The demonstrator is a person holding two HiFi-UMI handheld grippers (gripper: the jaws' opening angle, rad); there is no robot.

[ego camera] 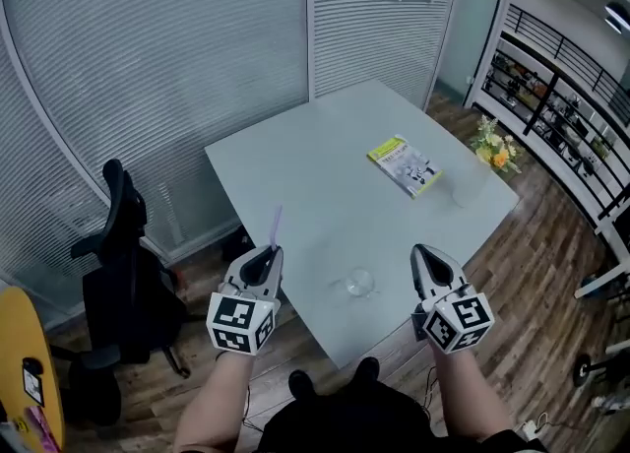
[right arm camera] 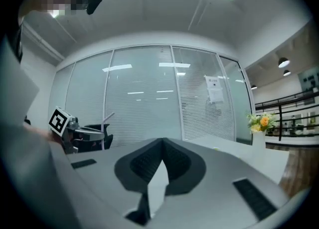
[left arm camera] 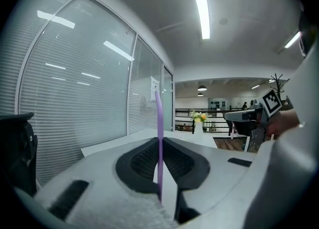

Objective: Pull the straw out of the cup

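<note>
Evidently the pull itself is done. Notes from where I stand:

- Straw (ego camera: 275, 226): purple, upright, pinched low on its stem by the left gripper (ego camera: 266, 252). The left gripper view shows its jaws pressed together on the straw (left arm camera: 159, 118), which runs up between the dark pads and stands well above the tips of the left gripper (left arm camera: 159, 141).
- Cup (ego camera: 360, 284): clear, standing on the pale table (ego camera: 315, 175) near its front edge, between the two grippers. No straw in it. Whether any liquid is inside, I cannot tell.
- Straw and cup are apart: the straw sits off to the cup's left, about at the table's edge, with its lower end clear of the rim.
- Right gripper (ego camera: 427, 256): jaws closed on each other with nothing between them, as the right gripper view confirms (right arm camera: 162, 143). It hovers just right of the cup and is not touching it.
- Also on the table, well away: a yellow booklet (ego camera: 404, 165) and a vase of flowers (ego camera: 492, 146).

Judgement: extraction complete, cup undisturbed and upright. The only thing left, if anything, is disposing of the straw, either laying it on the table or simply ending with it in hand.
</note>
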